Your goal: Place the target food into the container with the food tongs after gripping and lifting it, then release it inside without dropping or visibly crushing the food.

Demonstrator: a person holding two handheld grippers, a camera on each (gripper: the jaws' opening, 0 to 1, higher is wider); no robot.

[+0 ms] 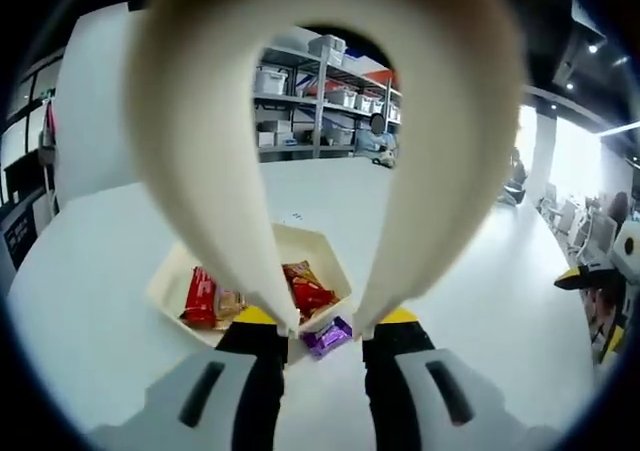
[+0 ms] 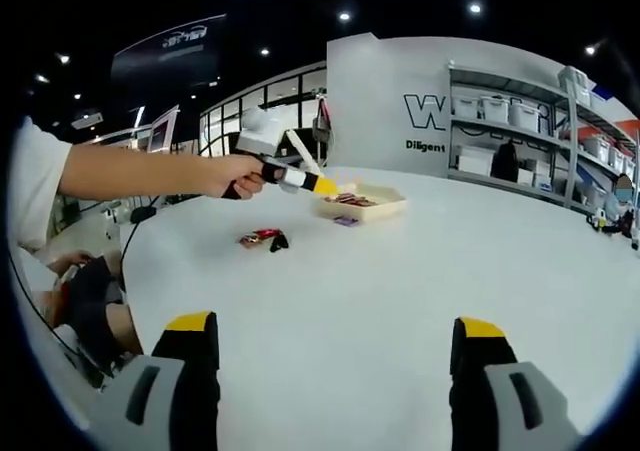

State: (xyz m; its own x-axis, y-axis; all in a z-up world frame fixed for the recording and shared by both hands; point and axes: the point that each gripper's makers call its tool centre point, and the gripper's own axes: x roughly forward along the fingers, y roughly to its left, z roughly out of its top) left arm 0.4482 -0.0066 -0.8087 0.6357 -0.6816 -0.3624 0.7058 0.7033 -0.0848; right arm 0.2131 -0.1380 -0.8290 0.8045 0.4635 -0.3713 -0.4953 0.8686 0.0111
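So the left gripper [image 1: 325,329] had the tongs [image 1: 320,121] clamped in its jaws, the tips a small way apart and poised right over a purple candy [image 1: 328,336] lying on the table [image 1: 480,271] just by the near edge of the tray [image 1: 320,246], which already had a few red wrappers in it. That candy looked light, with a slick crinkly wrapper, so I'd pinch it across the middle, gently, or it'd squirt out. The right gripper [image 2: 335,356] hung wide open over bare table, holding nothing.
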